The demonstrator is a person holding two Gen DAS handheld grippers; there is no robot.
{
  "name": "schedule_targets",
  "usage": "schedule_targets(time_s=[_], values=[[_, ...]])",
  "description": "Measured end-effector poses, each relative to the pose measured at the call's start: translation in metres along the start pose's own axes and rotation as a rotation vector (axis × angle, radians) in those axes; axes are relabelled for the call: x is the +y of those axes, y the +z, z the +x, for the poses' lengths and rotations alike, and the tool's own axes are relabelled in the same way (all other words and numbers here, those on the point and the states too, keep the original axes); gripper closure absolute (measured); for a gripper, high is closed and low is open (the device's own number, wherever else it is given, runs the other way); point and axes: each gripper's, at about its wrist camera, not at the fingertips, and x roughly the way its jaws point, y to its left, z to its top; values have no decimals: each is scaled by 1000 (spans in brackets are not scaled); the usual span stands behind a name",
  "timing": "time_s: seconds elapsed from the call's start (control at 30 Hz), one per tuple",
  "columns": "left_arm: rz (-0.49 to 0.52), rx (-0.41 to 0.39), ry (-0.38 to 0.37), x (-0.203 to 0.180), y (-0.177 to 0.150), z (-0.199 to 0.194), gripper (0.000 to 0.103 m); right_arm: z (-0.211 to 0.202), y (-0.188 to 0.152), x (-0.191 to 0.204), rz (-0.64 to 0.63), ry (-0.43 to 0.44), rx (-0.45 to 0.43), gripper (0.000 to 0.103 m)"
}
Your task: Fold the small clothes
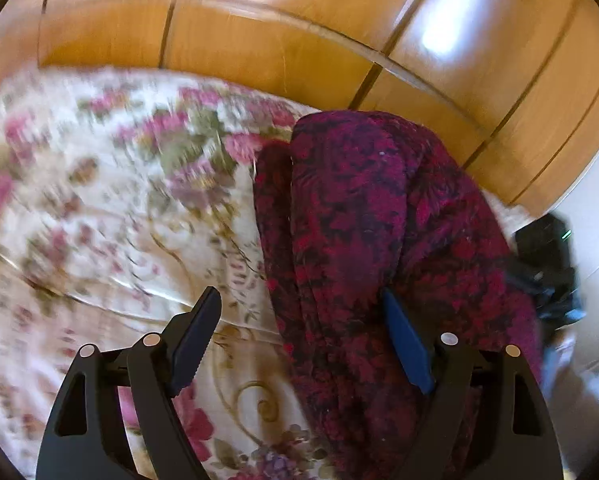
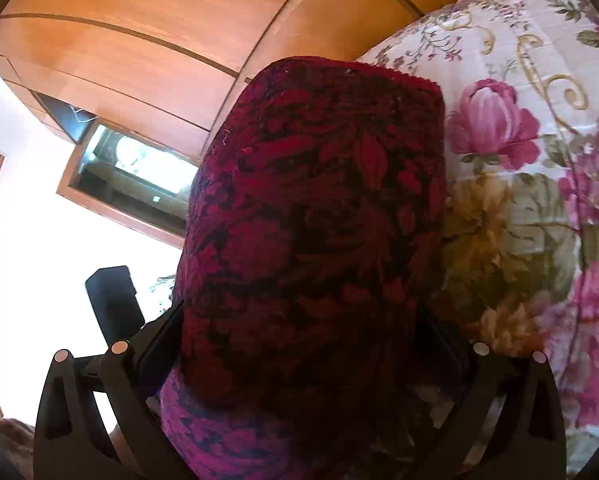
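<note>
A dark red and black patterned garment [image 1: 363,220] lies in a long bunched strip on the floral bedspread [image 1: 99,200]. My left gripper [image 1: 299,312] is open; its right finger [image 1: 405,344] presses into the garment's folds, and its left finger [image 1: 195,336] hangs over the bedspread. In the right wrist view the same garment [image 2: 319,220] fills the middle and drapes between the fingers. My right gripper [image 2: 299,320] is open wide with the cloth between its jaws; the right finger is mostly hidden by cloth.
Wooden wardrobe doors [image 1: 299,32] stand behind the bed. A black object [image 1: 547,256] lies at the bed's right edge. In the right wrist view a wooden-framed opening [image 2: 131,176], a white wall and a black device [image 2: 115,300] are at left.
</note>
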Motion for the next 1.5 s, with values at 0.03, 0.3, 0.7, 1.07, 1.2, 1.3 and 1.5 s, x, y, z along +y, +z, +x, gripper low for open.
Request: schedule_targets(time_s=[0.03,0.3,0.7,1.07,1.2,1.3,1.5], values=[[-33,6,-42,7,-1,2,22,2,1,0,-1,5,-1,2],[-246,49,-386,38,-14,25,32,9,4,8,-12,-4,-14,5],[-188,66,-603,-26,-19,27,34,-68,-49,47,-81,-30,-168,22],[84,246,-729,-232,17,113,34,-247,-97,9,-21,-197,-509,23],[177,316,-685,-304,26,155,34,-296,-107,-30,54,-259,-587,23],[294,361,-544,-344,16,183,35,-317,-116,-72,143,-335,-598,21],[402,326,-369,-358,-7,194,31,-324,-144,-108,230,-464,-586,4]])
